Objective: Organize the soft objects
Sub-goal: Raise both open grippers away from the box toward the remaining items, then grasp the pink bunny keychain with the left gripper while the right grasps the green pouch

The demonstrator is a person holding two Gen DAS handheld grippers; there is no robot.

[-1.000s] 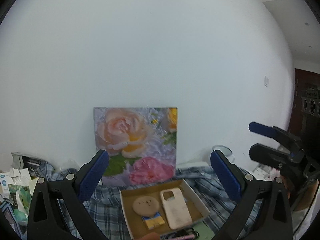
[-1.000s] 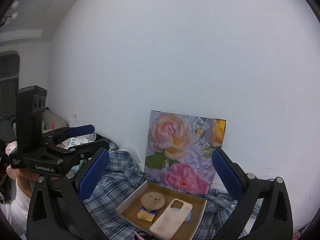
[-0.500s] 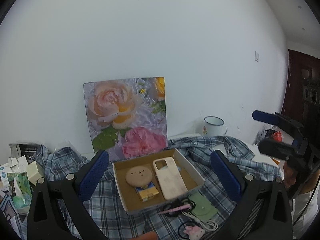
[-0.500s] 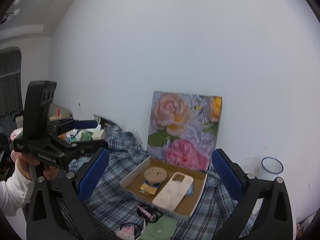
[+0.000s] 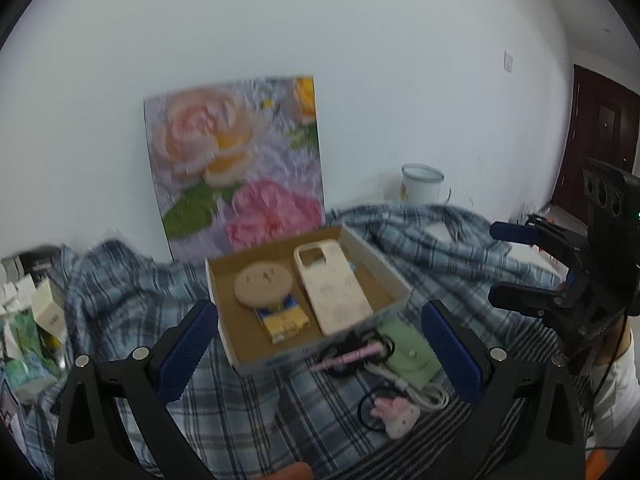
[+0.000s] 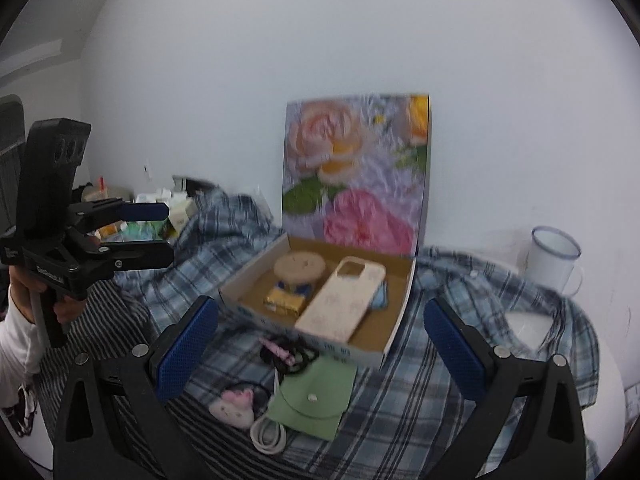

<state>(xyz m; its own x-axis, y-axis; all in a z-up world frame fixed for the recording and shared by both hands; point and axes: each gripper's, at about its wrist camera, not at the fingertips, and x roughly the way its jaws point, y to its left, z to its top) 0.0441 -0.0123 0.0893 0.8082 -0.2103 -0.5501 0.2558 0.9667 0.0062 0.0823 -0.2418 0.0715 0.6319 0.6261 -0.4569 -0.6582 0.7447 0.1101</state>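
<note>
The loose soft items, a green pouch (image 6: 316, 400) and a plush hair tie (image 6: 234, 403), lie on the plaid cloth (image 6: 432, 392) just in front of the cardboard box (image 6: 394, 334). Both right tongs (image 6: 320, 344) and left tongs (image 5: 320, 344) are spread wide and empty, held above and tilted down. The pouch lies nearer the right tongs.

Flower picture (image 5: 236, 160) leaning on white wall (image 5: 320, 32), enamel mug (image 5: 422, 182) right of it, dark door (image 5: 600, 136) far right, boxes and packets (image 5: 36, 320) left
</note>
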